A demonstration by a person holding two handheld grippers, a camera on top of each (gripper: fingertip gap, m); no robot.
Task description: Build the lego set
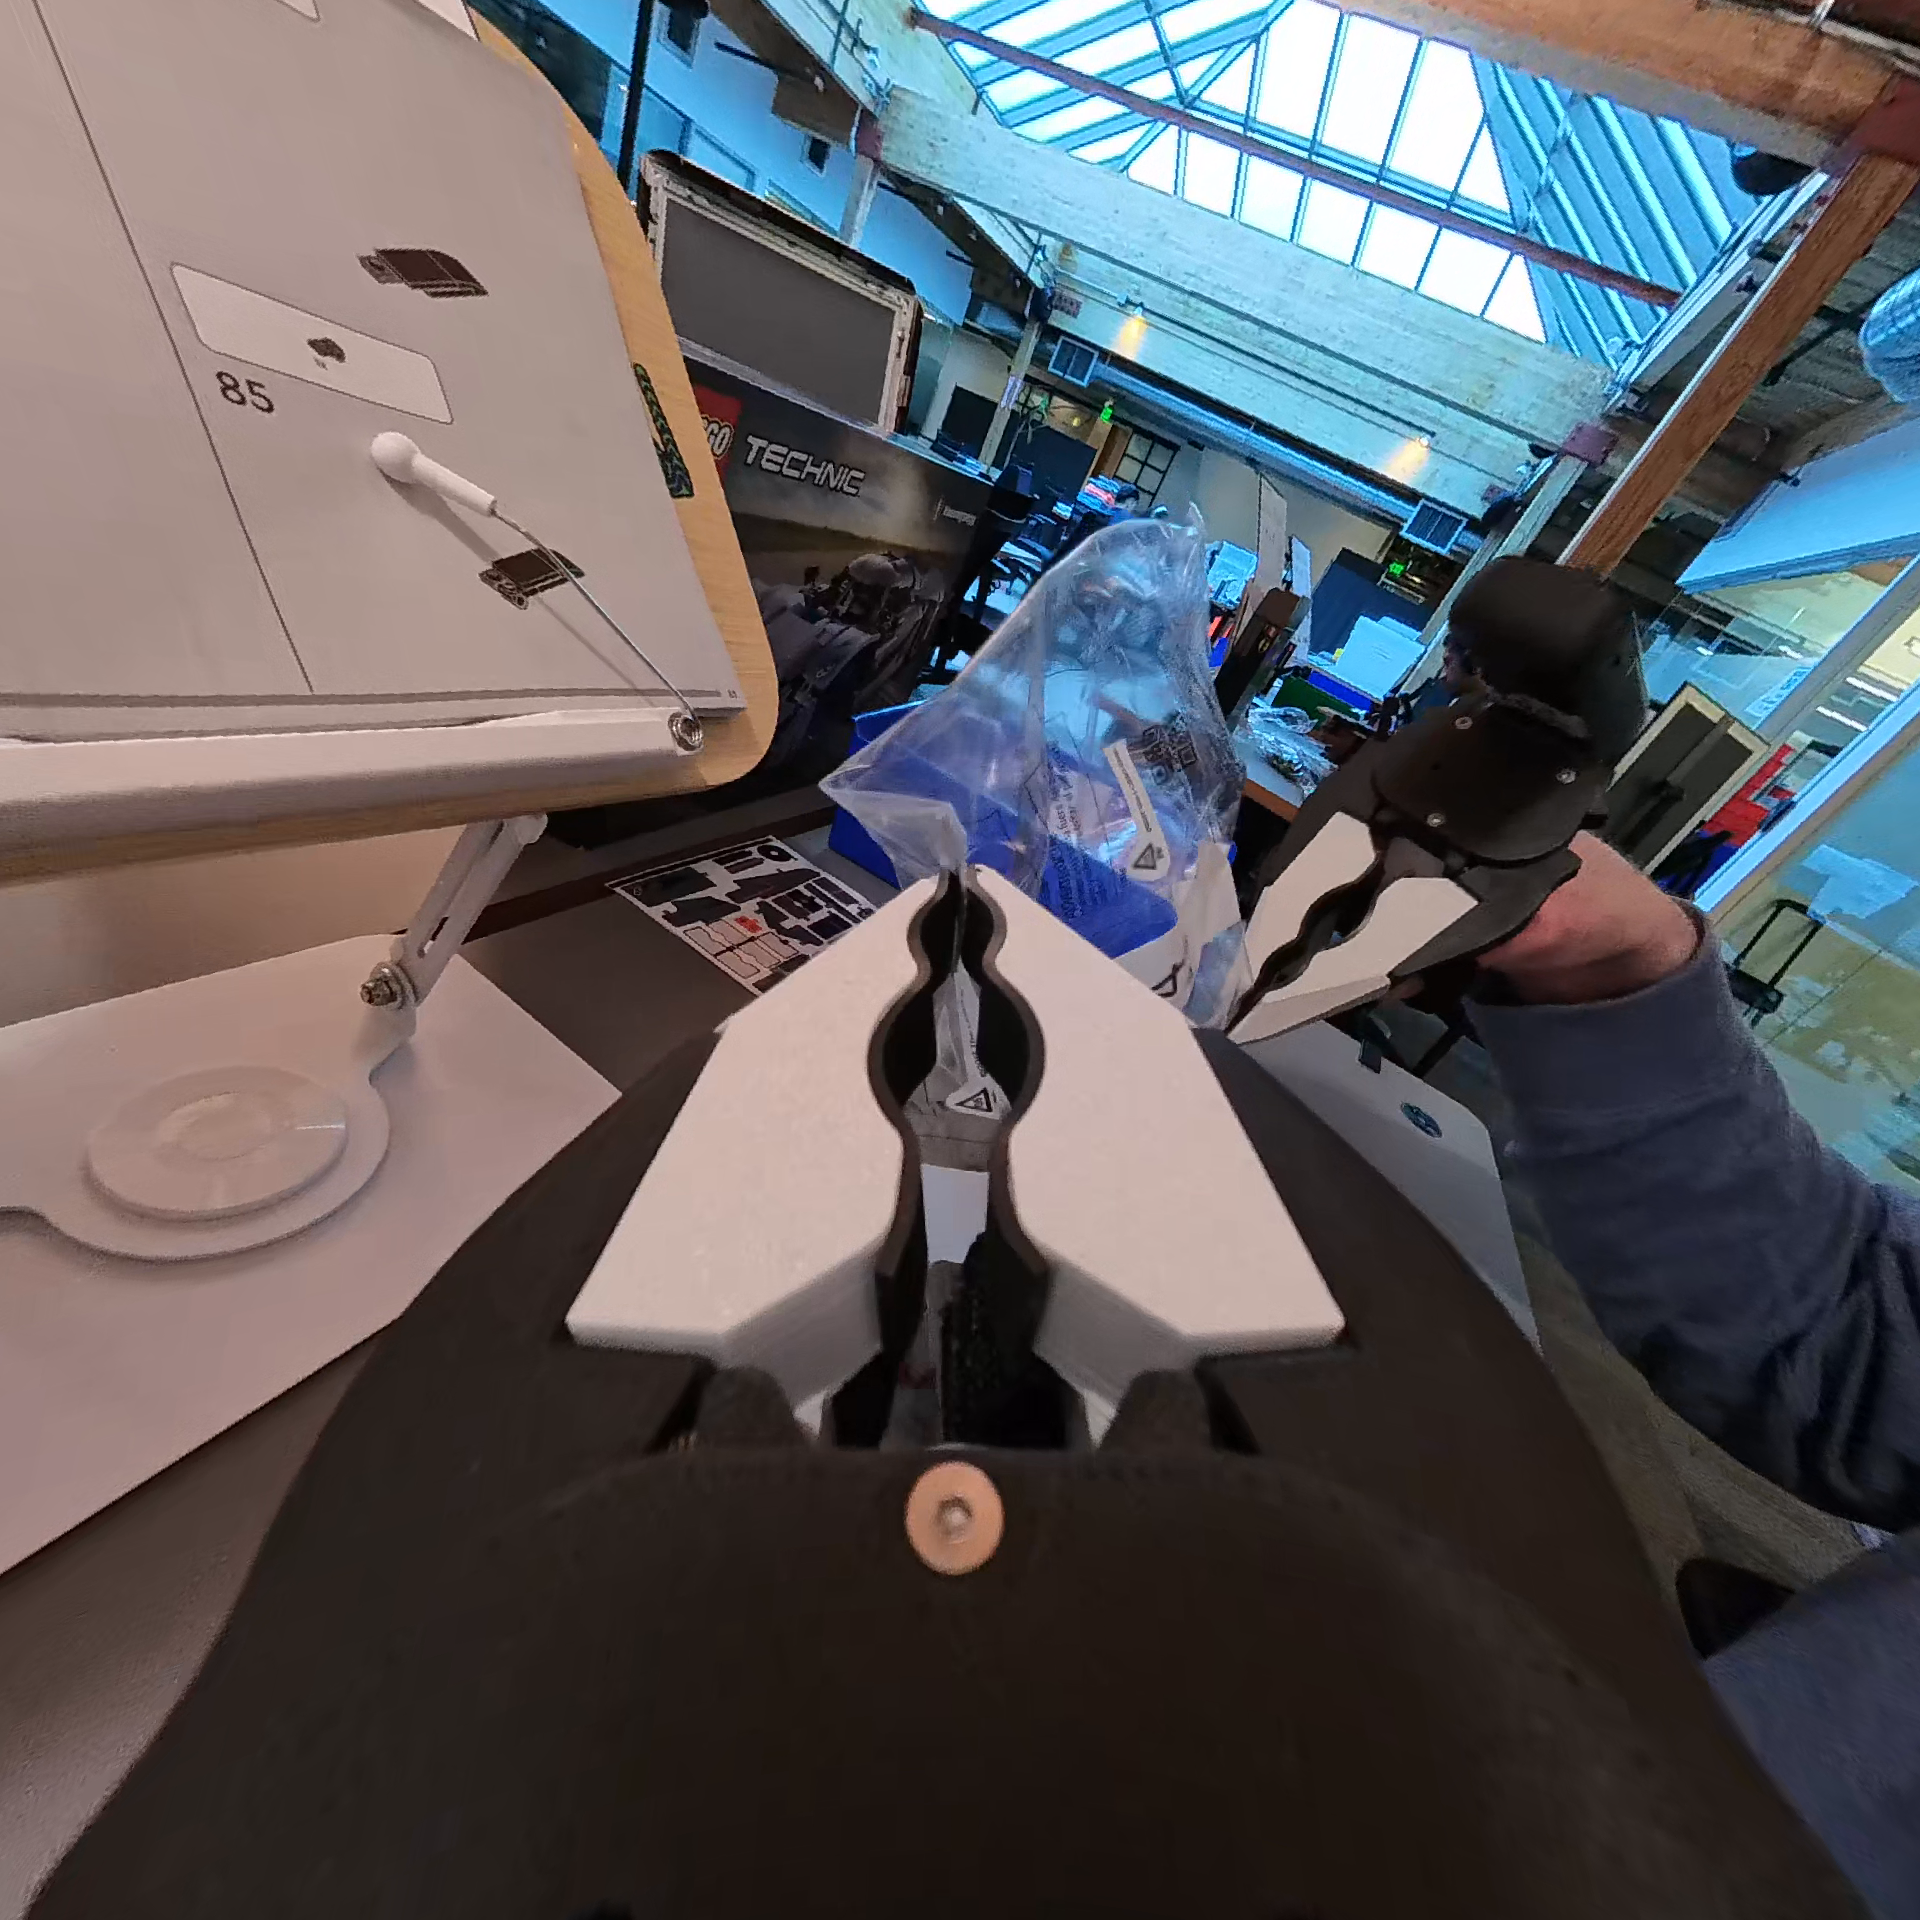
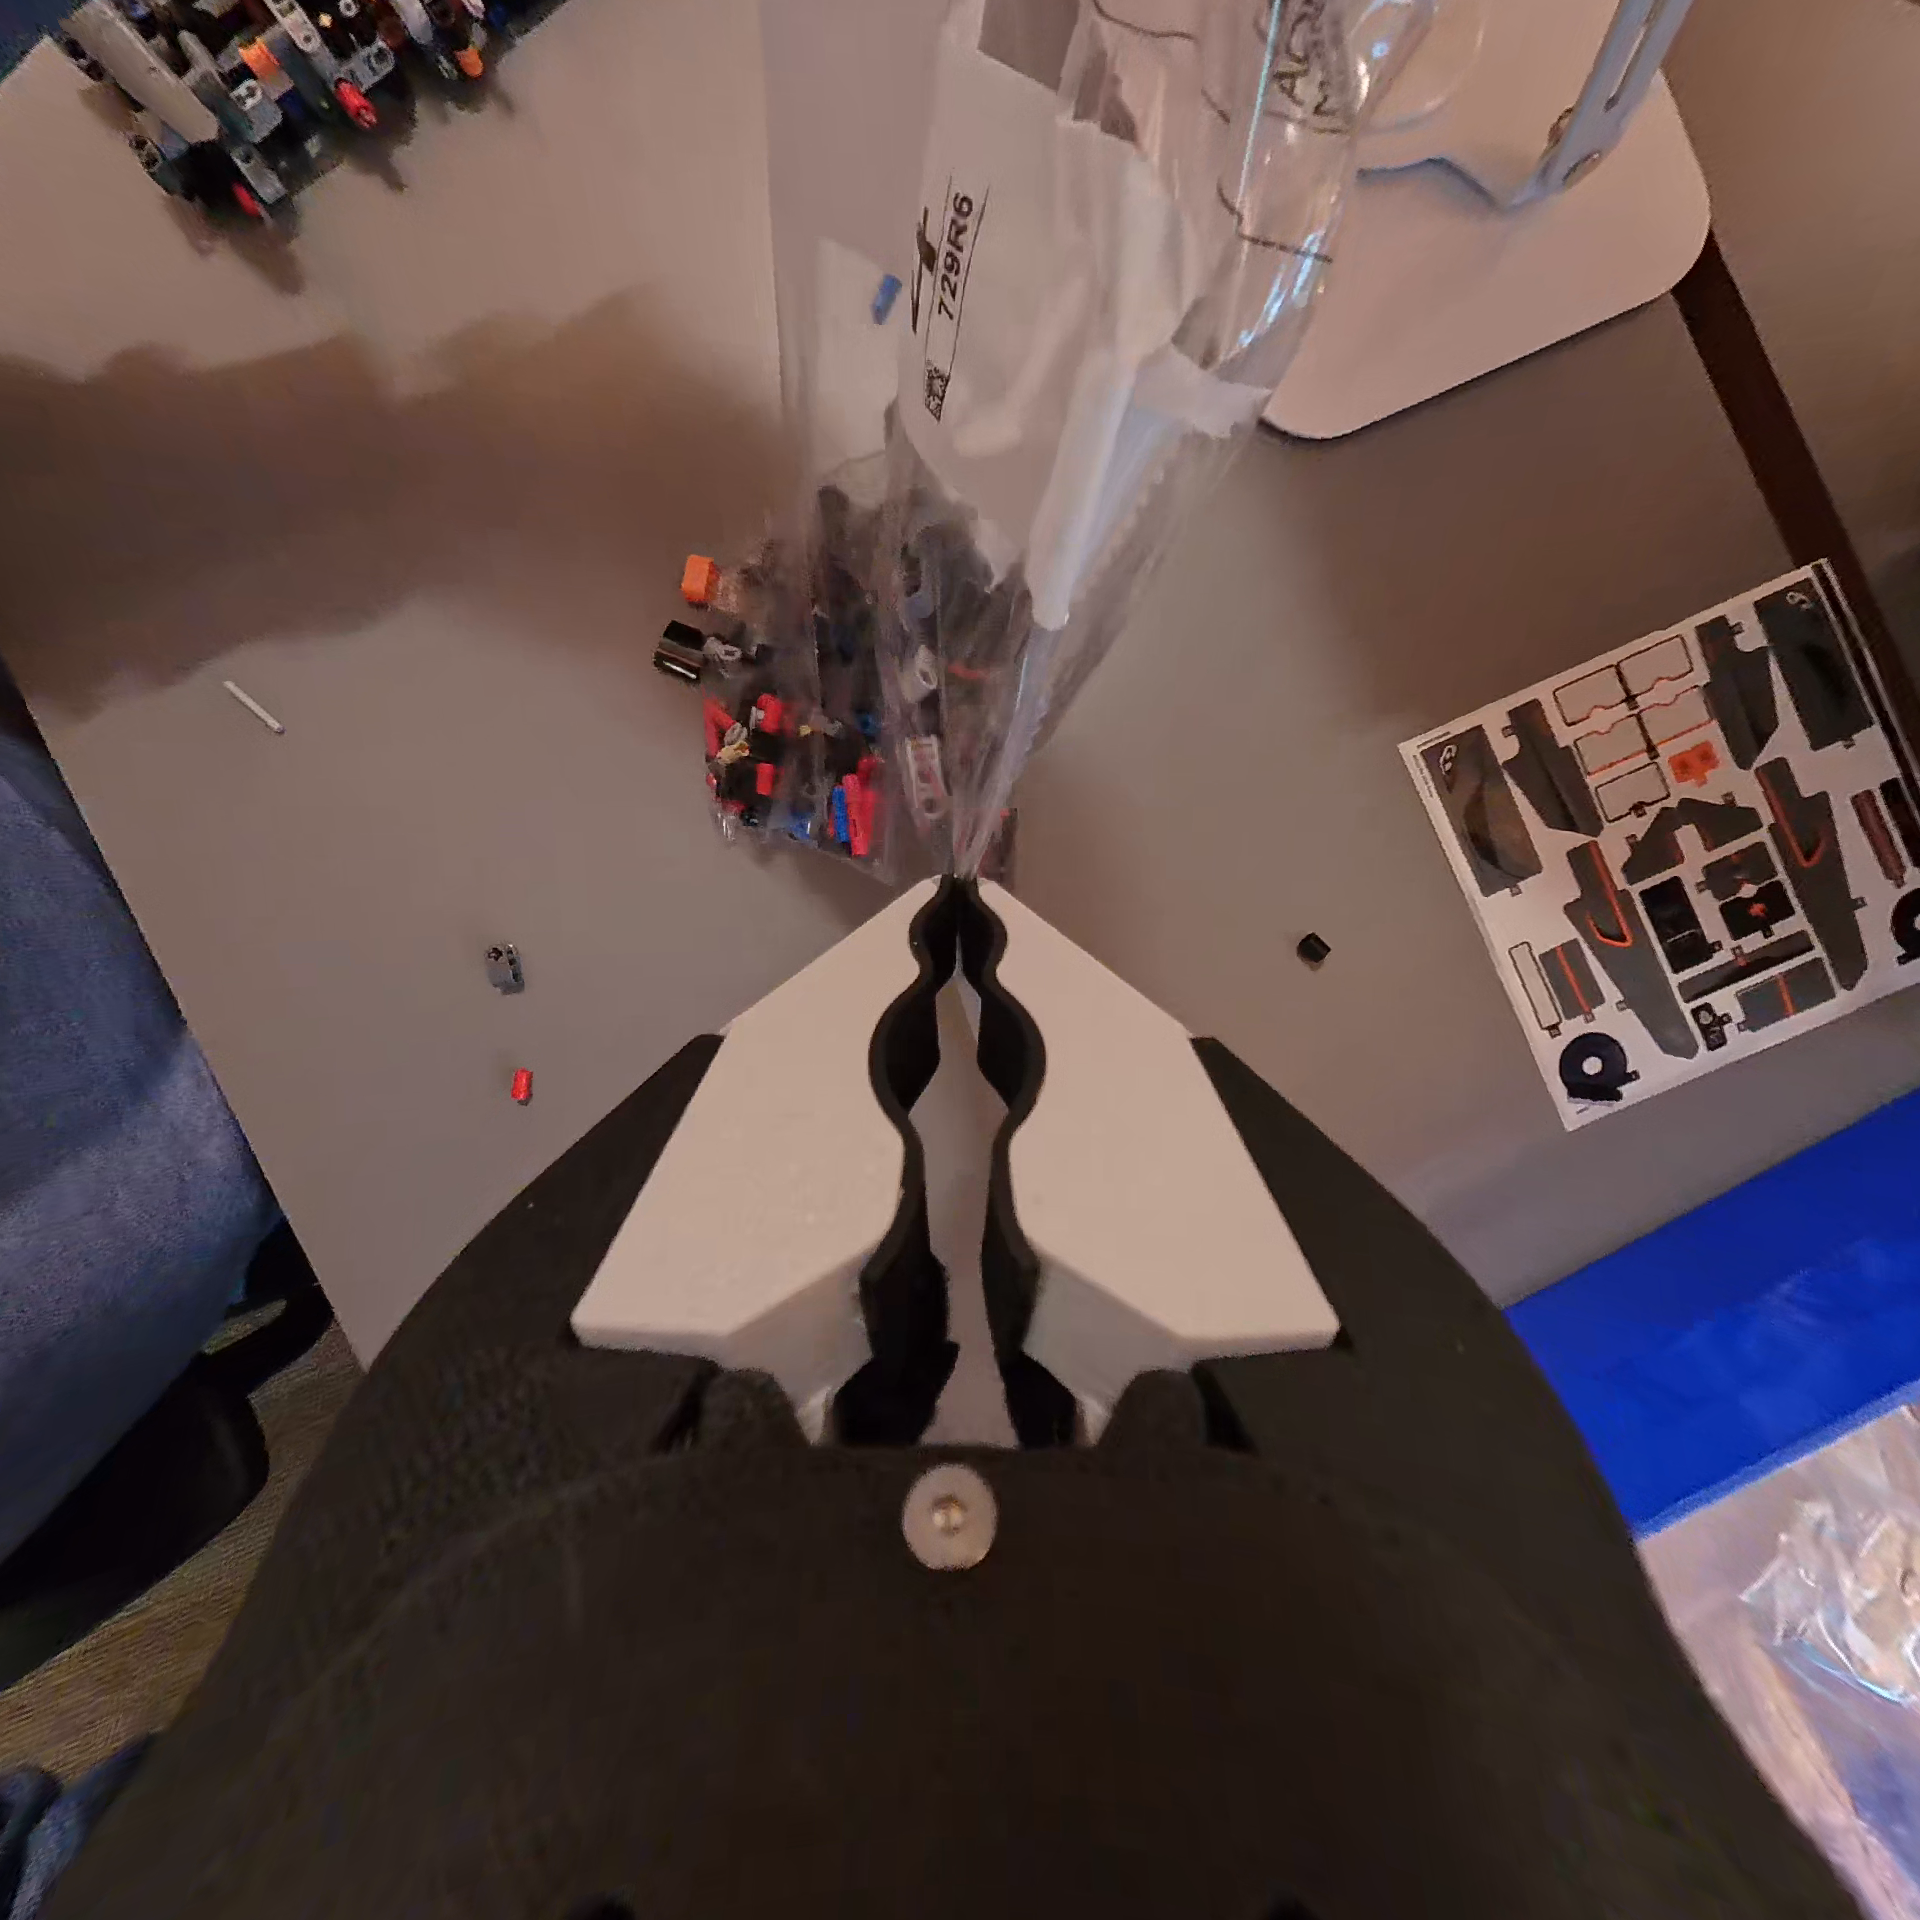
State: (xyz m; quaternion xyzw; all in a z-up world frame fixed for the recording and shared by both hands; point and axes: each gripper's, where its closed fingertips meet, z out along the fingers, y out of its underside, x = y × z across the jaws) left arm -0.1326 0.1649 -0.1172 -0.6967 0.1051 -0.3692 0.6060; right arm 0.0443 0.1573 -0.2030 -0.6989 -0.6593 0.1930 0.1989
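— What are your 2 claws doing?

— My left gripper (image 1: 954,894) is pinching a corner of the clear plastic bag (image 1: 1081,727), at the centre of its frame. My right gripper (image 2: 954,888) is clamping another edge of the same bag, which is stretching up toward the top of that view. Both pairs of jaws are pressing together on the film.

— Where are the lego pieces?

— A pile of small red, black and blue pieces (image 2: 810,727) is lying on the grey table (image 2: 1195,644) at the centre of the right view, partly behind the bag, so I cannot tell whether all of them are inside it. 1 red piece (image 2: 522,1084) and 1 grey piece (image 2: 505,966) are lying apart, lower left.

— Anything else?

— A sticker sheet (image 2: 1683,831) is lying flat at the right. The half-built model (image 2: 260,83) is sitting at the upper left. An instruction booklet (image 1: 312,364) is leaning on a stand in the upper left of my left view.
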